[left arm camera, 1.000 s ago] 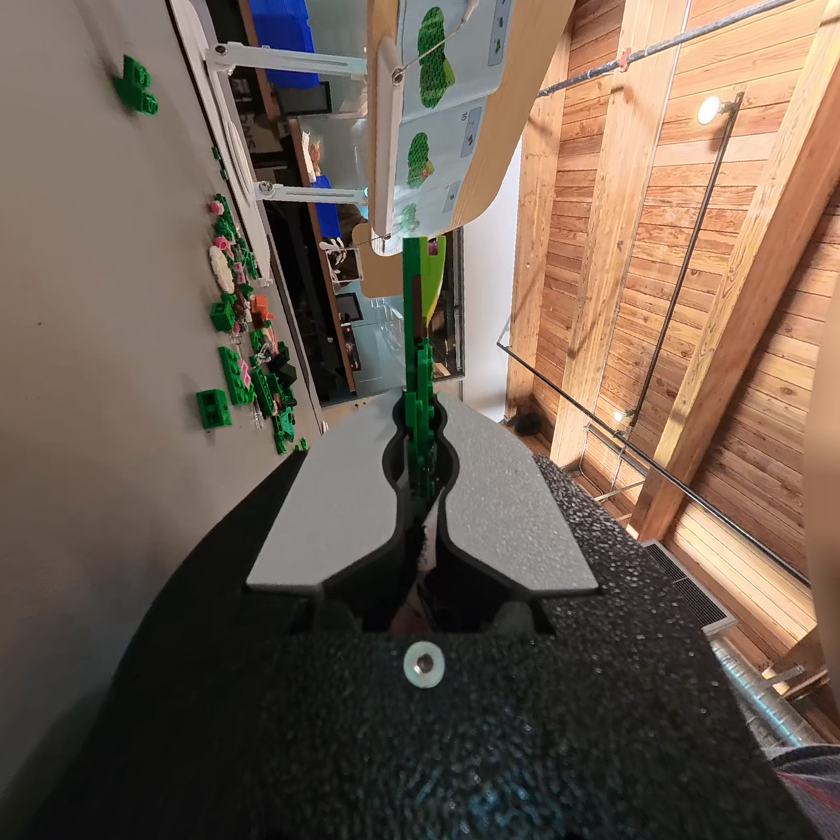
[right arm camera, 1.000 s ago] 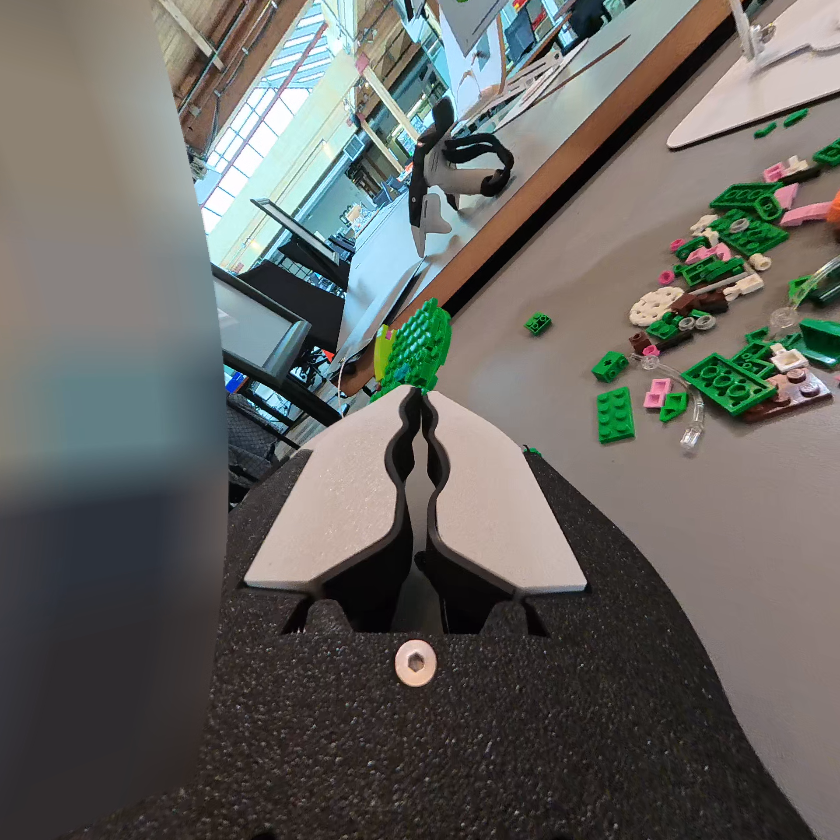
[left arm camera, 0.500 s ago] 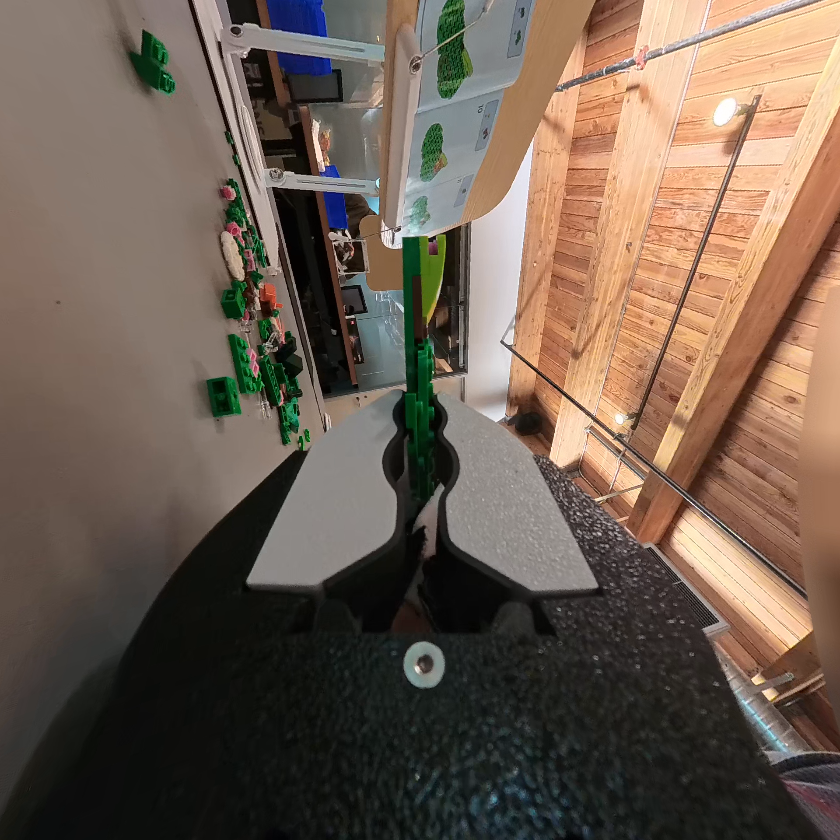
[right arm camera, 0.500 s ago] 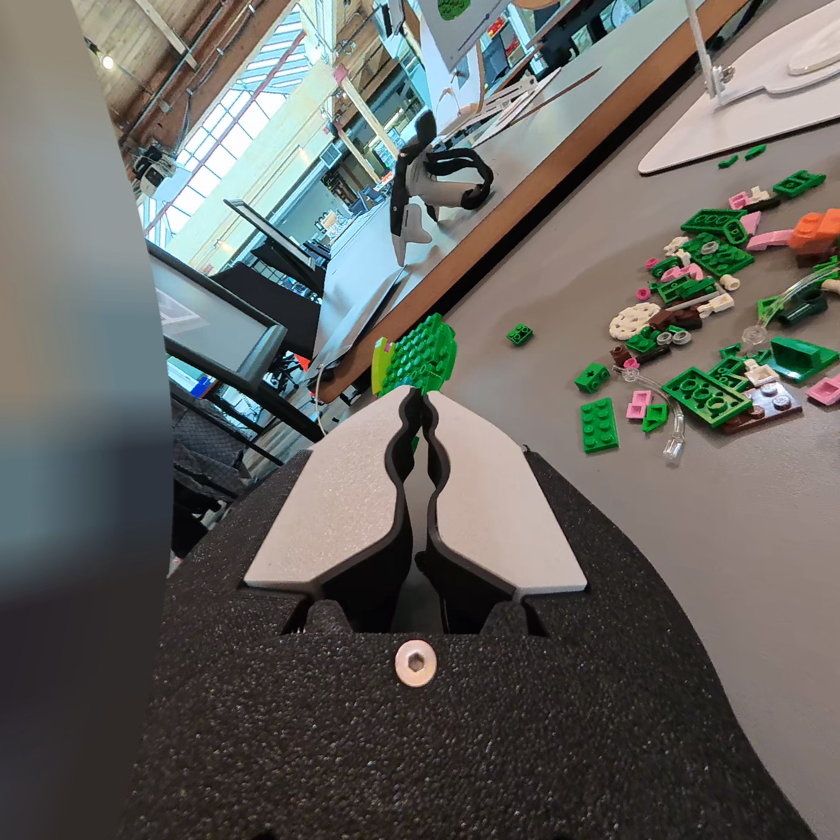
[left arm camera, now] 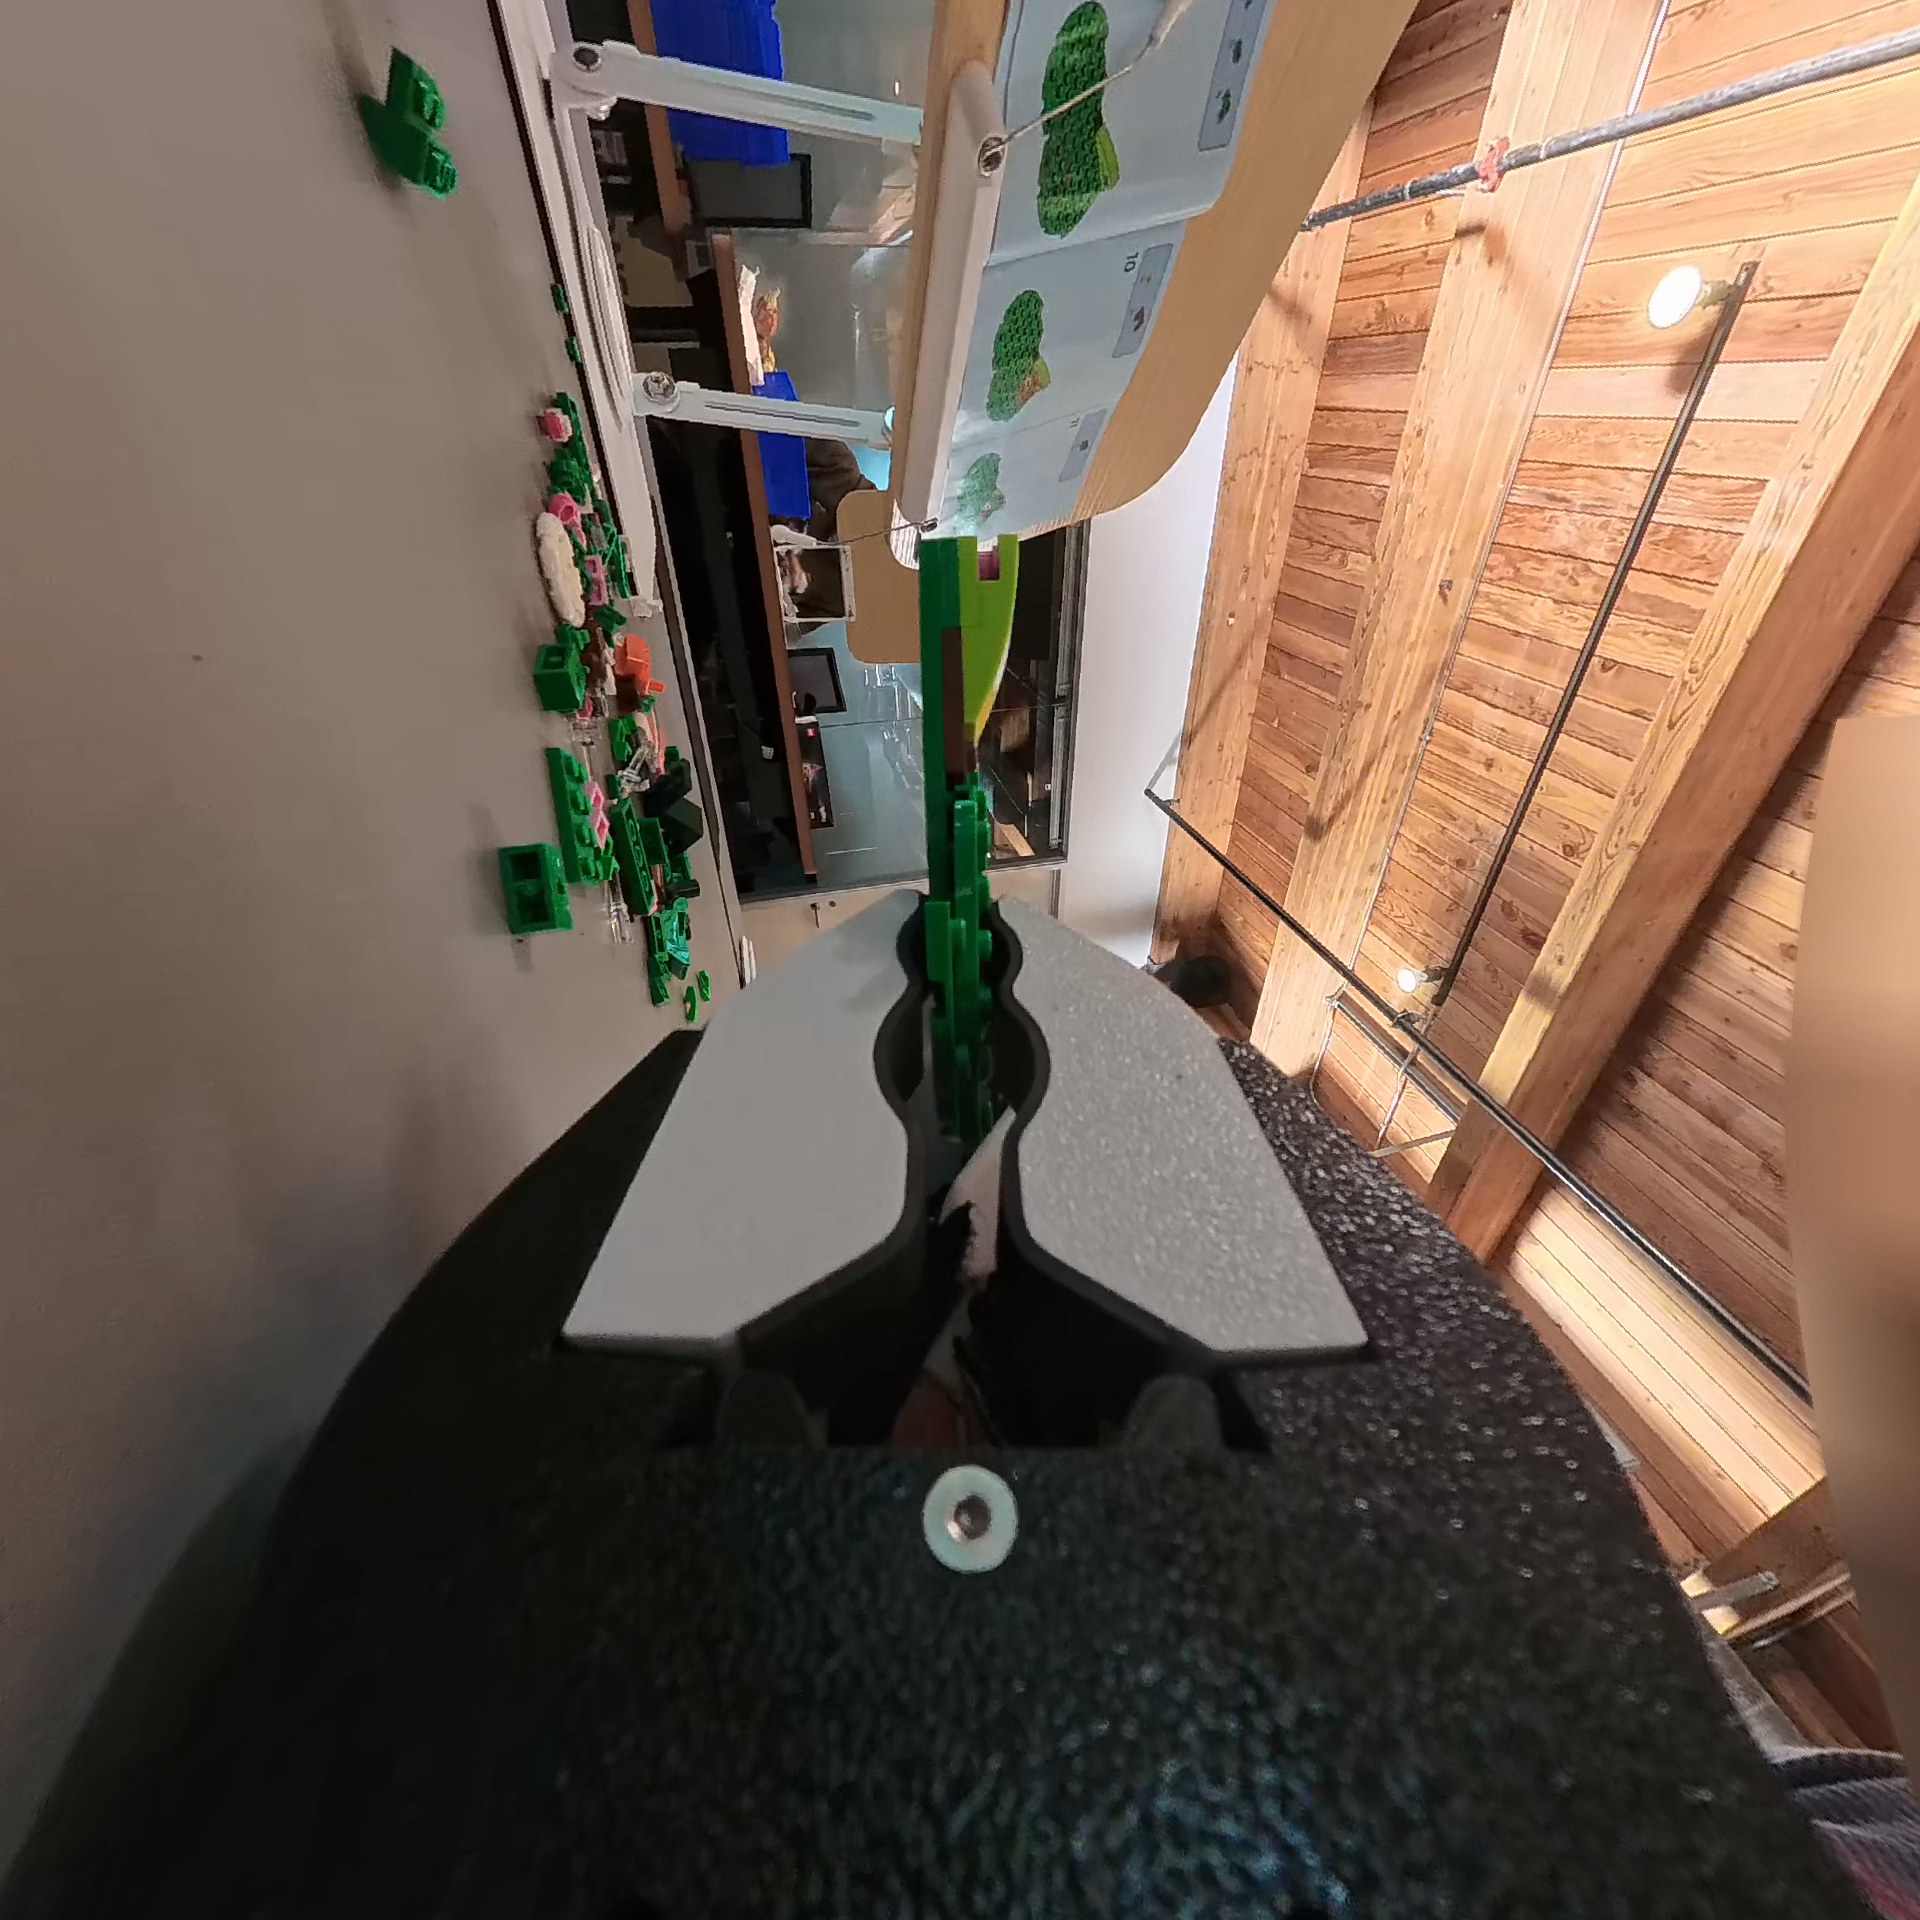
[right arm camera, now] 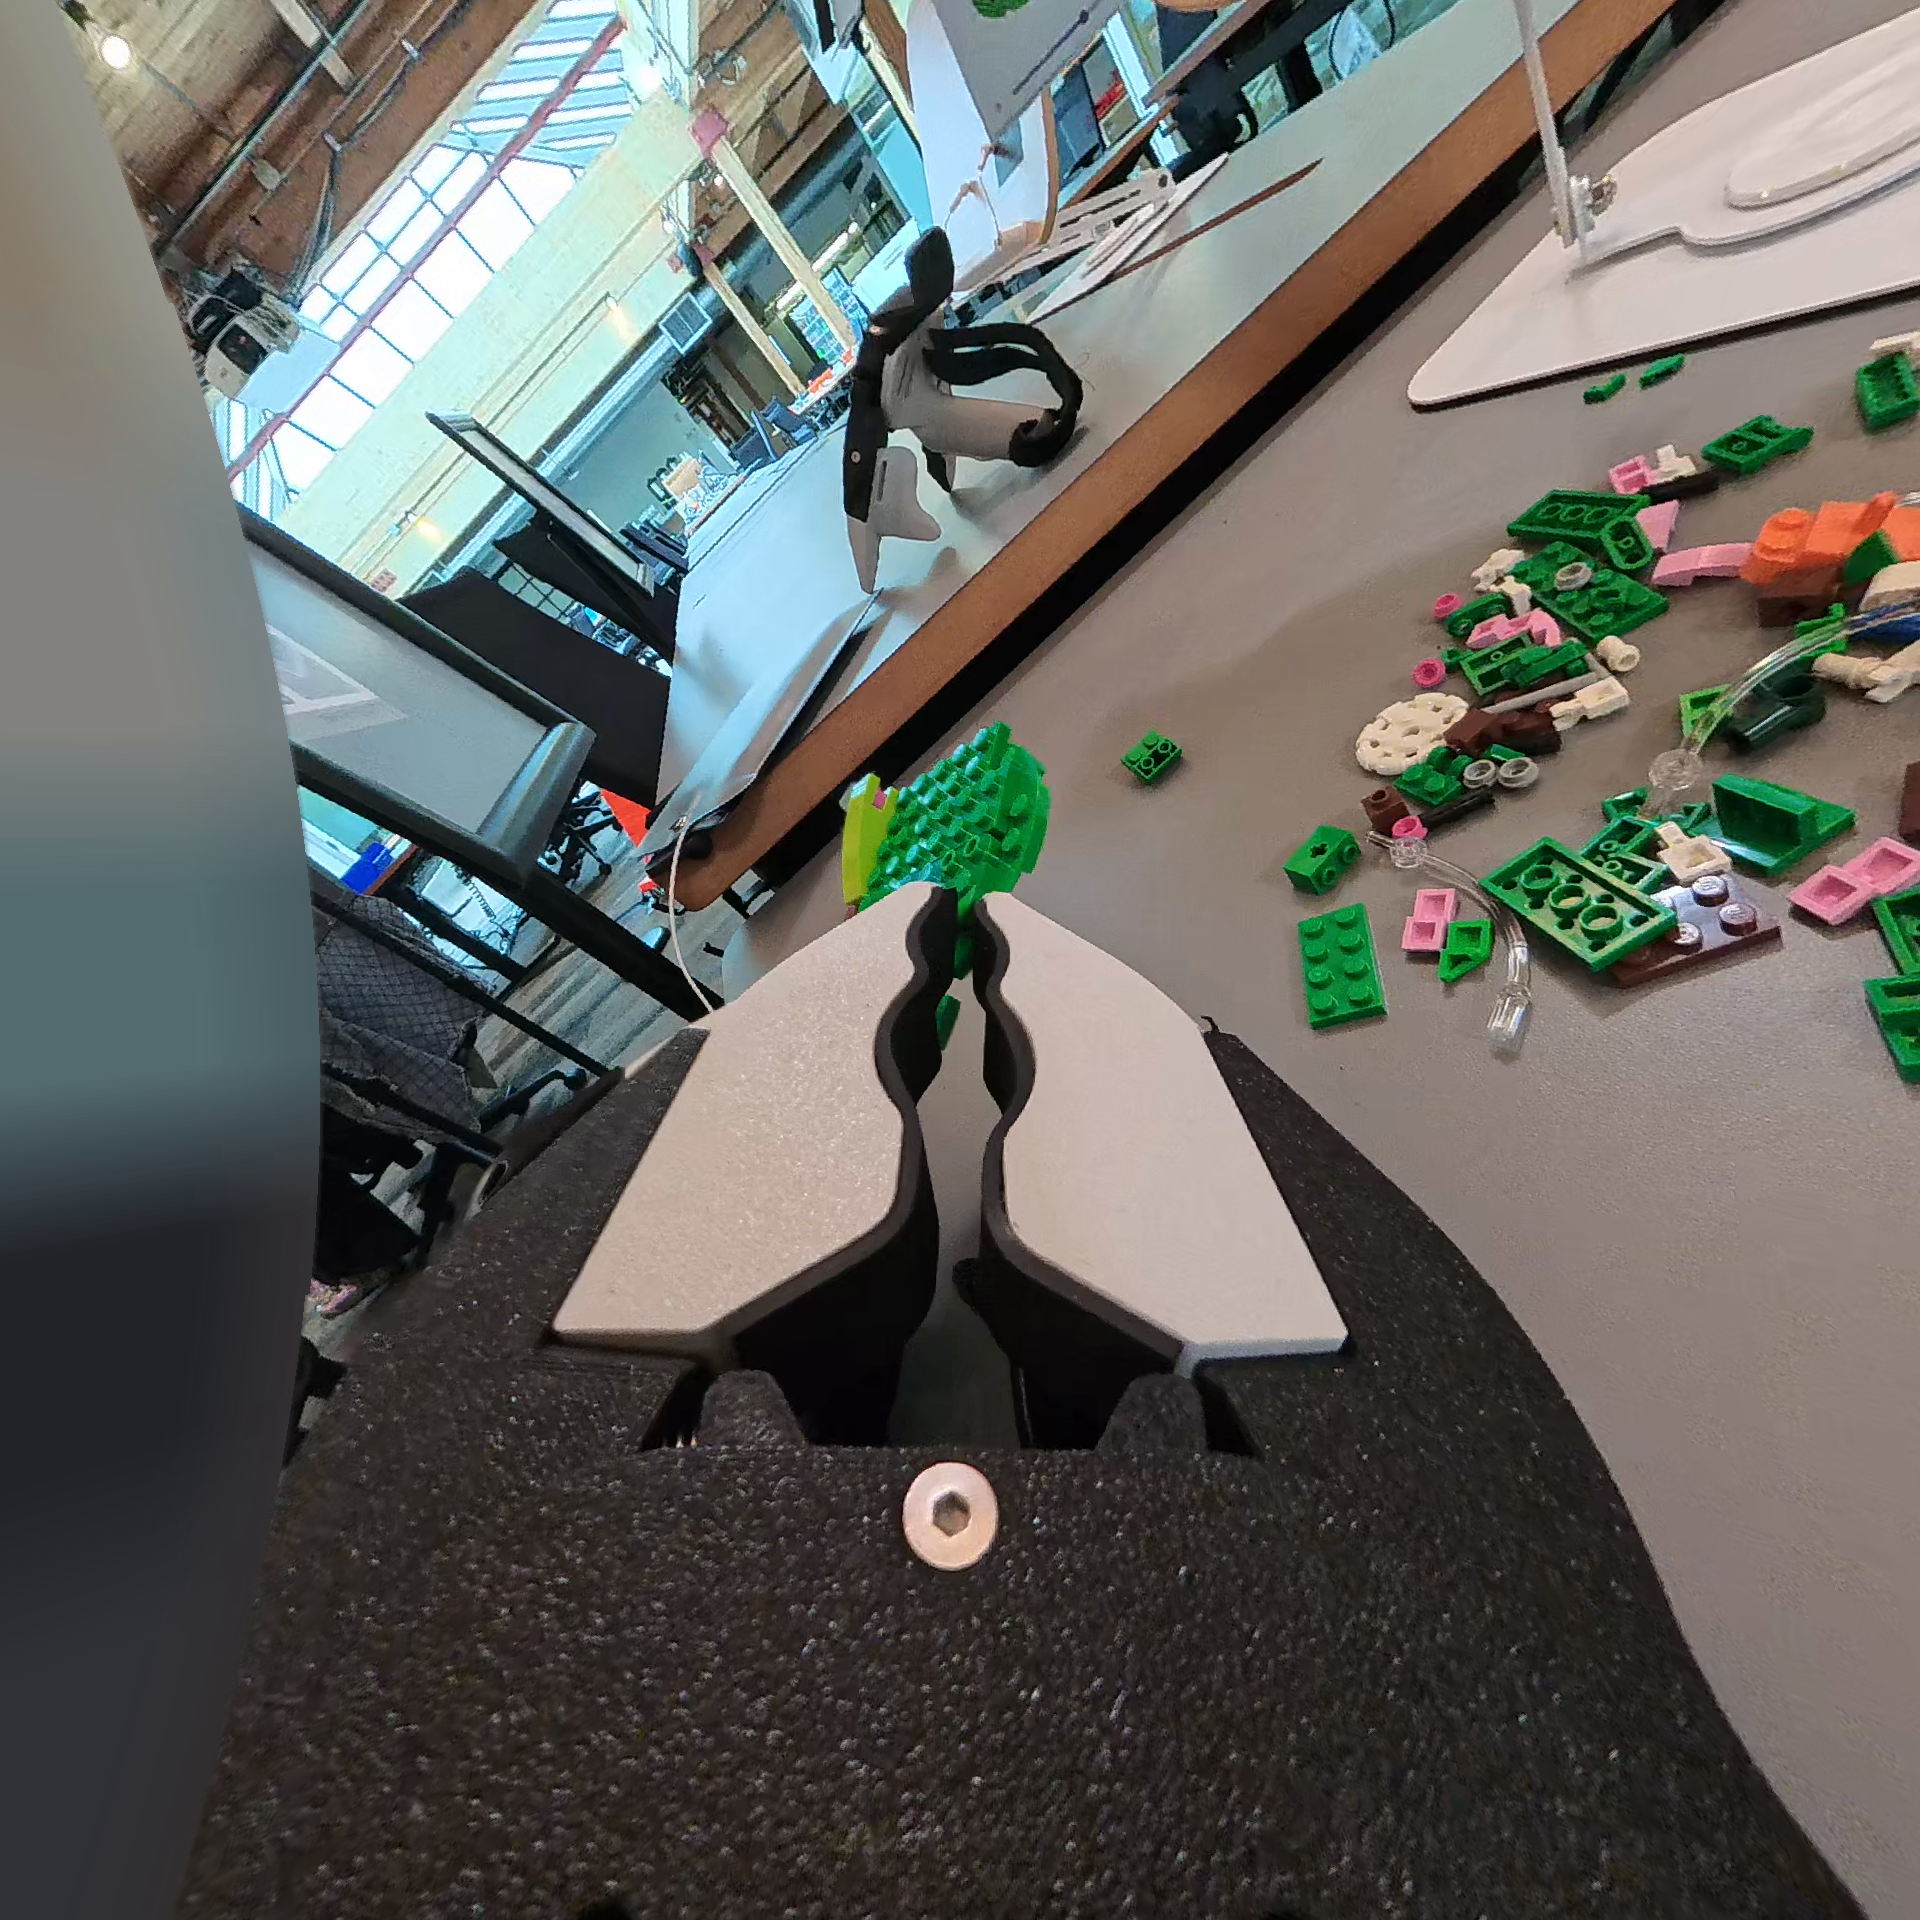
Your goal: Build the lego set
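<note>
Left wrist view shows one left gripper [left arm camera: 961,997] pinching one green lego assembly [left arm camera: 951,748] edge-on at mid-frame; lime, brown and pink layers show at its far end. Its two grey fingers [left arm camera: 769,1122] press on the plates from either side. One grey table [left arm camera: 208,727] fills the left of the frame, with a scatter of loose bricks [left arm camera: 603,790] along its far edge and a green cluster [left arm camera: 410,125] alone at upper left. One instruction booklet [left arm camera: 1081,249] on a white stand hangs at top centre.

Right wrist view shows the right gripper [right arm camera: 961,914] with a narrow gap between its tips; whether they grip the assembly's [right arm camera: 966,816] near edge just beyond them, I cannot tell. Many loose pieces [right arm camera: 1579,717] lie at right, two green bricks [right arm camera: 1151,753] apart from them. One headset [right arm camera: 945,405] sits on the neighbouring table, upper centre.
</note>
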